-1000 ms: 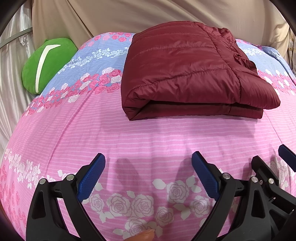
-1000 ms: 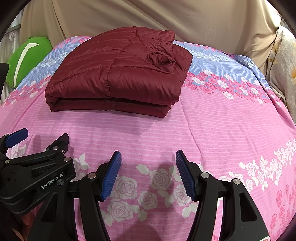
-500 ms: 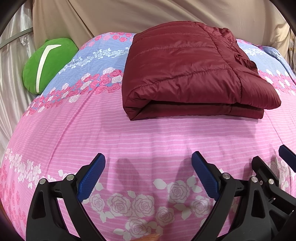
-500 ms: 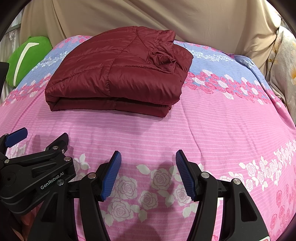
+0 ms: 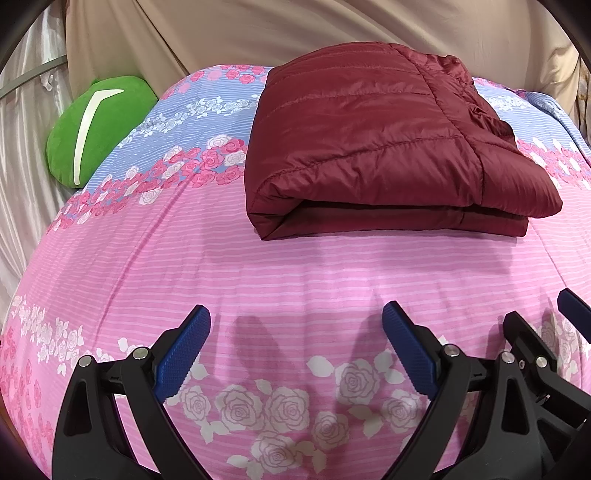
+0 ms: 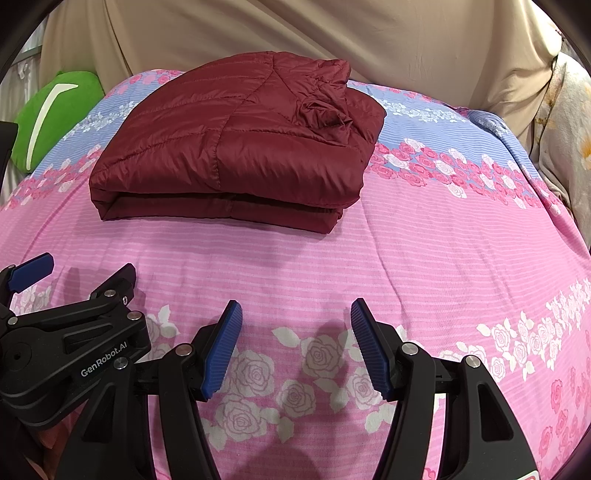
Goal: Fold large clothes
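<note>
Left wrist view, nearest first: the left gripper [image 5: 295,332] hangs over the pink rose-print bedspread [image 5: 258,266] with its blue pads spread wide and nothing between them. Just beside it, the right gripper [image 6: 295,341] is likewise spread and empty above the same cloth. Neither touches the garment.

Farther back, well apart from both grippers, the maroon quilted jacket [image 6: 236,147] lies on the bedspread as a flat stacked bundle, so the folding looks essentially done. If a last tidy is wanted, the sensible way is to approach low from the near side, nip only the top layer at a corner, and avoid dragging the slippery shell, which could slide the layers out of line.

Its long axis runs left to right across both views; the open layered edge faces the grippers, and the bunched collar or hood end points to the far right.

Beyond it sit a green cushion [image 5: 99,129] and a beige drape [image 6: 332,33].
</note>
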The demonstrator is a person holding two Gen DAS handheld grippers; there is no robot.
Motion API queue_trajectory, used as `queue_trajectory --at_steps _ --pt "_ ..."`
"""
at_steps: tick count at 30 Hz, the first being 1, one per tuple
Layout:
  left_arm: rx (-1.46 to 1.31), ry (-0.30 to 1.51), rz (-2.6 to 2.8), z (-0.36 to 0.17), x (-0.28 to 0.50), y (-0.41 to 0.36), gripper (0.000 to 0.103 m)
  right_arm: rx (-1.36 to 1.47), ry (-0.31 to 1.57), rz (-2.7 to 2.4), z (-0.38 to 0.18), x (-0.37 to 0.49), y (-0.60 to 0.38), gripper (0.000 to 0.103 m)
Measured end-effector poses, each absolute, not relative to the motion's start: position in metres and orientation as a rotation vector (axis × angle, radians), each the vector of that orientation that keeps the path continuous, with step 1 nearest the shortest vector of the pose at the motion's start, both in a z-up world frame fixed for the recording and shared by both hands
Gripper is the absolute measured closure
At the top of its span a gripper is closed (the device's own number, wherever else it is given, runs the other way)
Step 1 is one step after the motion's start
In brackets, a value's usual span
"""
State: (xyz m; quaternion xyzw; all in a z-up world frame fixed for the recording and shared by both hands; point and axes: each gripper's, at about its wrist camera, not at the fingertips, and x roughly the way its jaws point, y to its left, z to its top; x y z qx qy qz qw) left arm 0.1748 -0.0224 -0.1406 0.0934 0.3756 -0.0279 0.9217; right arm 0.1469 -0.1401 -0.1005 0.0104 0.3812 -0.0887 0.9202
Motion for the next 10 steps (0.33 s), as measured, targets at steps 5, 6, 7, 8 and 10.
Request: queue_trajectory --at_steps 5,6,7,8,10 --pt "0.202 0.772 -0.056 -0.1408 0.1751 -0.0237 0.014 0.02 0.784 -0.182 -0.1005 0.1467 -0.1401 0.043" --pt "0.204 0.772 -0.056 -0.1407 0.1748 -0.0243 0.014 0.019 0.784 -0.186 -0.1002 0.1467 -0.1385 0.043" --pt "0.204 0.771 -0.058 -0.1406 0.175 -0.0245 0.015 0.02 0.784 -0.187 -0.1 0.1464 -0.138 0.043" --pt "0.205 0.771 -0.059 -0.1407 0.1752 -0.0243 0.015 0.02 0.784 -0.186 -0.1001 0.1462 -0.1382 0.043" --pt "0.207 0.771 -0.06 -0.1408 0.1748 -0.0257 0.016 0.018 0.784 -0.186 -0.1001 0.1463 -0.1385 0.043"
